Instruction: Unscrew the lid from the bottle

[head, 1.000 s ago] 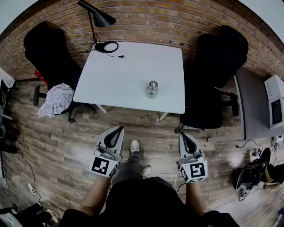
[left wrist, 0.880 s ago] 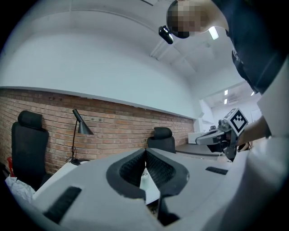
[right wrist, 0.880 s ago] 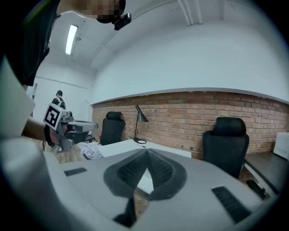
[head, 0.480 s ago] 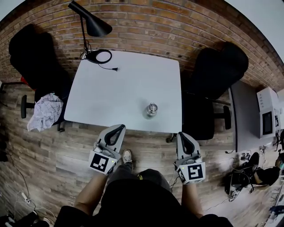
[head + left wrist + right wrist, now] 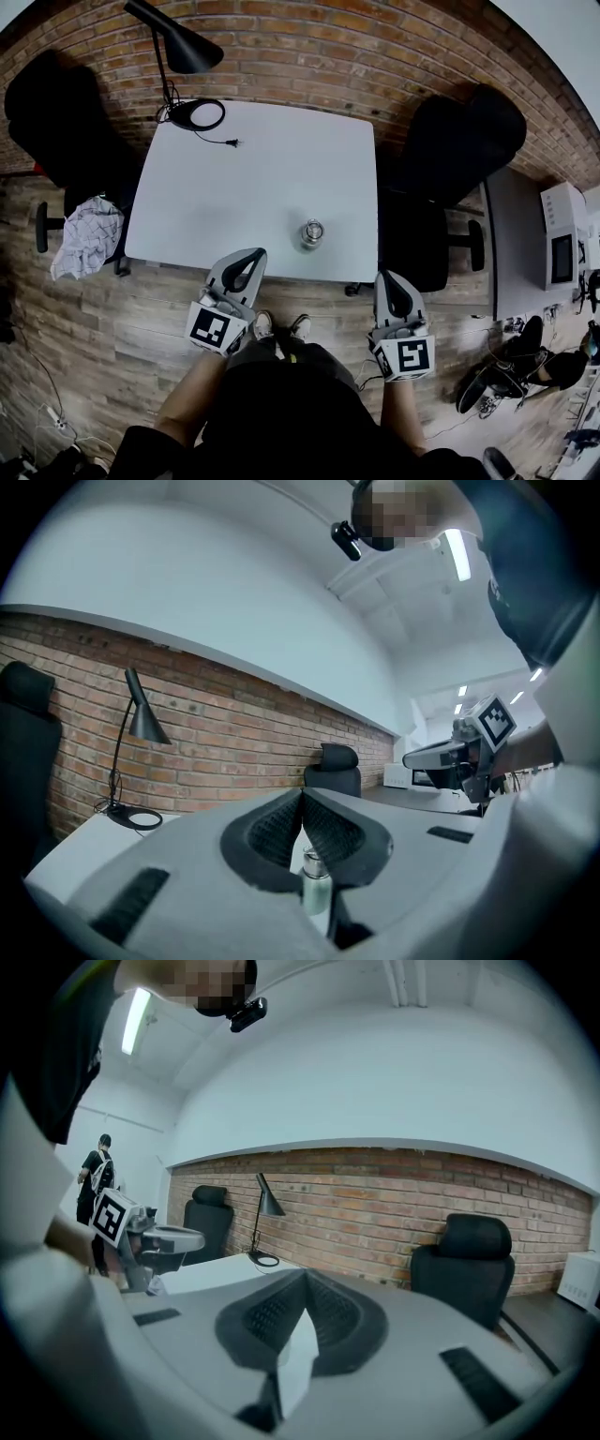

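Observation:
A small metal bottle [image 5: 311,233] with its lid on stands upright near the front edge of the white table [image 5: 253,178]. My left gripper [image 5: 251,255] is shut and empty, its tip at the table's front edge, left of the bottle and apart from it. In the left gripper view the bottle [image 5: 315,892] shows just beyond the shut jaws of the left gripper [image 5: 302,794]. Held right of the bottle, off the table's front right corner, my right gripper [image 5: 387,279] is shut and empty. In its own view the right gripper [image 5: 306,1274] points past the table corner [image 5: 295,1354].
A black desk lamp [image 5: 178,52] stands at the table's far left corner. Black chairs [image 5: 450,141] flank the table, and the left chair holds a crumpled cloth [image 5: 86,236]. A grey side desk with a microwave [image 5: 562,248] is at the right. Cables lie on the wooden floor.
The person has stepped up to the table. The table and bottle have come nearer in the head view, and both shut grippers now reach the front edge on either side of the bottle.

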The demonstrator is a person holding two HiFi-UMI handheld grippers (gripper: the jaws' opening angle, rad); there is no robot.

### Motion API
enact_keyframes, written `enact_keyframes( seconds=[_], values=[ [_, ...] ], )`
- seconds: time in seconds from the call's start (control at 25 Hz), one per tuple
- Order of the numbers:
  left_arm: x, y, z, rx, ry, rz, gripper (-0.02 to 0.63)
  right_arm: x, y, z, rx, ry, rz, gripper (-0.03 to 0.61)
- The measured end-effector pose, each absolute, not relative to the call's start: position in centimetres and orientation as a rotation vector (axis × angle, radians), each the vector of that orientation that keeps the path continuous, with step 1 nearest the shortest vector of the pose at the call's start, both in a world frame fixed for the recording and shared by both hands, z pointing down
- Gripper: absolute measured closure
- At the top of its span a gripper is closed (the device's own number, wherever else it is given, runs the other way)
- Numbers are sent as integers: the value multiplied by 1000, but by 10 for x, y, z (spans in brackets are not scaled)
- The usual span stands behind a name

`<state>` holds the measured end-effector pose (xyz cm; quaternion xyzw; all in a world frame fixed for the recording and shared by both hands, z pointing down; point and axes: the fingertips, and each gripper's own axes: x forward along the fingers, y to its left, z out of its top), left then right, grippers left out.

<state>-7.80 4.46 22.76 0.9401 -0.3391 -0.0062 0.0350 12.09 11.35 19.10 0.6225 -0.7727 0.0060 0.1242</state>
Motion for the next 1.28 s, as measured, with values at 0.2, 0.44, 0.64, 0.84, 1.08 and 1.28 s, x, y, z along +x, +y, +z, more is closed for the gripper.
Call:
enact_keyframes(
  seconds=[0.2, 0.44, 0.64, 0.84, 1.08, 1.28],
  values=[
    [-73, 34, 220, 2958, -1060, -11, 591, 130, 98, 184, 1828, -2265, -16, 565],
    [-55, 35, 252, 2874, -980, 66, 589, 130, 84, 205, 1778, -2267, 50, 565],
    [-37, 32, 306, 2868, -896, 127, 577, 119, 64, 238, 1694, -2318, 89, 562],
    [-12, 16, 361, 2796, -803, 193, 429, 103, 34, 275, 1596, -2393, 126, 507],
    [15, 2, 409, 2854, -721, 218, 346, 81, 12, 310, 1500, -2447, 167, 466],
    [29, -2, 426, 2860, -686, 220, 296, 75, 2, 326, 1466, -2490, 170, 434]
  ],
)
